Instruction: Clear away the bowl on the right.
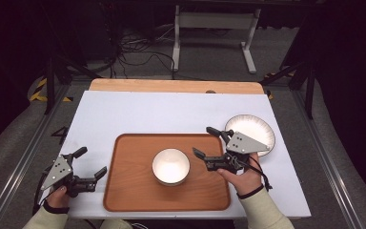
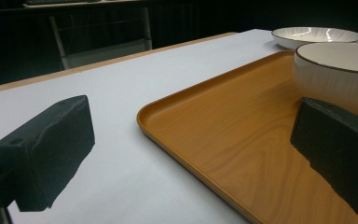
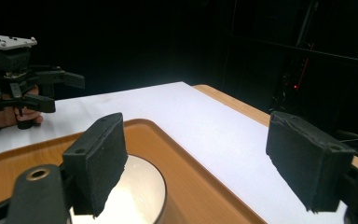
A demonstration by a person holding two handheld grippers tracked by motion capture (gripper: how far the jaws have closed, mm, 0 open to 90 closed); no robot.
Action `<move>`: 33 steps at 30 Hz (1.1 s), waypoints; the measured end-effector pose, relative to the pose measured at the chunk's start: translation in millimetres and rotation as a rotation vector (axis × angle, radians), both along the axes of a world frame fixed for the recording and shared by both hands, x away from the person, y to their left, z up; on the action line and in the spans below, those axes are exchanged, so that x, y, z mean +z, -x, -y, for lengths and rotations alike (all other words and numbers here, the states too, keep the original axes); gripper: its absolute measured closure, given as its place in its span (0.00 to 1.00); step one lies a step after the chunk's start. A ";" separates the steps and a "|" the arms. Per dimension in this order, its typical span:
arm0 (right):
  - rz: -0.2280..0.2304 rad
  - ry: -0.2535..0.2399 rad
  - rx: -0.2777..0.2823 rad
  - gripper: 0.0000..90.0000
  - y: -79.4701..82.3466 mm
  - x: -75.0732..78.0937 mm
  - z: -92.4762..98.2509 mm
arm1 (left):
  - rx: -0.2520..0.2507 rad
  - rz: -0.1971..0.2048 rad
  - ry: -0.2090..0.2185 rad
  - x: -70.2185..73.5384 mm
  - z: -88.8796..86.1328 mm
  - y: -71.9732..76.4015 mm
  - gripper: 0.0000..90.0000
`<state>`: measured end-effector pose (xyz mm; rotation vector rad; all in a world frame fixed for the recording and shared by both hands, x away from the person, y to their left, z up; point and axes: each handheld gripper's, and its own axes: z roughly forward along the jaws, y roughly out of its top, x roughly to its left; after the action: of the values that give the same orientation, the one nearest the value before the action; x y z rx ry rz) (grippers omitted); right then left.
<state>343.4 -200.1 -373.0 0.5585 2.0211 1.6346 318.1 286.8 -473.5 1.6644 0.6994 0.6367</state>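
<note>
A white bowl [image 1: 170,165] stands in the middle of a wooden tray [image 1: 128,191]. Just right of the bowl, above the tray's right edge, my right gripper [image 1: 202,141] is open, and no pad touches anything. In the right gripper view its wide-apart jaws frame the right gripper [image 3: 200,158], and the bowl [image 3: 140,191] sits low by the left jaw. My left gripper [image 1: 93,161] is open at the tray's left edge with nothing held. In the left gripper view the left gripper [image 2: 193,158] straddles the tray rim [image 2: 177,140], with the bowl [image 2: 340,70] beyond its right jaw.
A white plate [image 1: 250,134] with a dark rim lies on the white table cover [image 1: 147,114] right of the tray, just behind my right hand. A wooden table edge [image 1: 171,86] runs along the back. Cables and a metal frame lie on the floor beyond.
</note>
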 end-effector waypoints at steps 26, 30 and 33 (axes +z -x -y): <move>0.019 -0.024 -0.093 0.21 15.5 -6.9 47.9 | 0.002 0.000 0.001 -0.1 0.4 0.0 0.00; 0.022 -0.030 -0.106 0.21 16.4 -12.5 54.8 | 0.003 0.000 -0.003 0.1 0.2 0.1 0.00; 0.030 -0.027 -0.118 0.19 17.4 -15.6 58.5 | 0.002 0.000 -0.004 0.1 0.2 0.1 0.00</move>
<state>326.0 -258.6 -388.6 0.6462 1.9091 1.5935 318.1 286.6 -473.4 1.6669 0.7004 0.6402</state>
